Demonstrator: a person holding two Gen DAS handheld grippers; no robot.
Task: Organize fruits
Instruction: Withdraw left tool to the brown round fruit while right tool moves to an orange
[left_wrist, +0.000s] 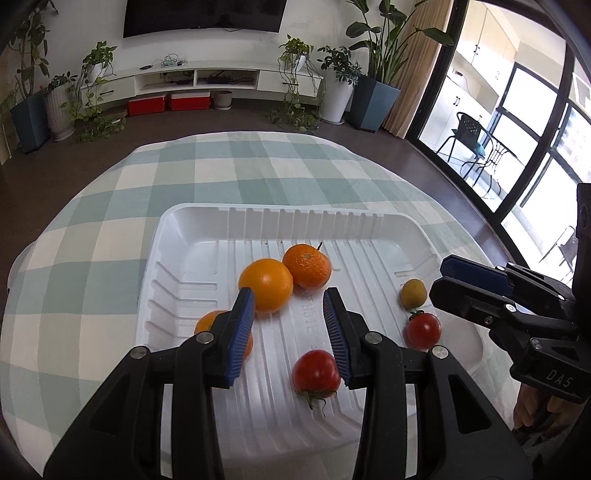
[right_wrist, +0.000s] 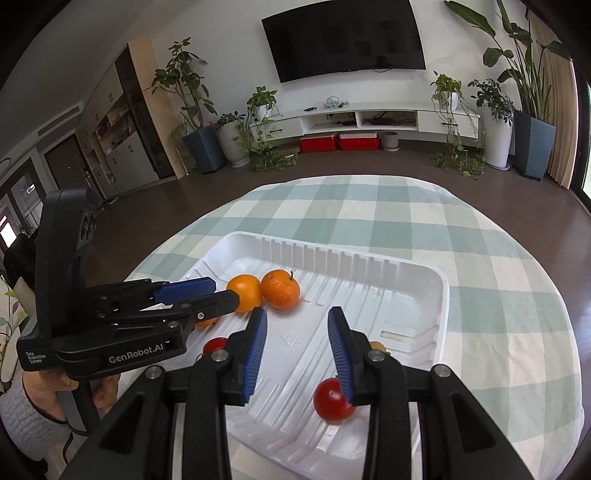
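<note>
A white plastic tray (left_wrist: 192, 266) (right_wrist: 413, 295) lies on the checked tablecloth. In it sit a smooth orange (left_wrist: 266, 284) (right_wrist: 244, 291), a rough mandarin (left_wrist: 307, 266) (right_wrist: 280, 288), a third orange (left_wrist: 207, 323) partly behind my left finger, two red tomatoes (left_wrist: 316, 373) (left_wrist: 423, 330) (right_wrist: 332, 400) (right_wrist: 215, 345) and a small yellow-green fruit (left_wrist: 413, 293) (right_wrist: 377, 346). My left gripper (left_wrist: 290, 301) is open and empty above the tray, and shows from the side in the right wrist view (right_wrist: 218, 291). My right gripper (right_wrist: 297, 321) is open and empty over the tray, and shows at the right in the left wrist view (left_wrist: 441, 277).
The tablecloth (left_wrist: 258, 166) covers a round table with dark floor around it. A white TV cabinet (left_wrist: 192, 79), red boxes (left_wrist: 168, 103) and potted plants (left_wrist: 373, 99) stand at the far wall. A glass door (left_wrist: 517, 129) is at the right.
</note>
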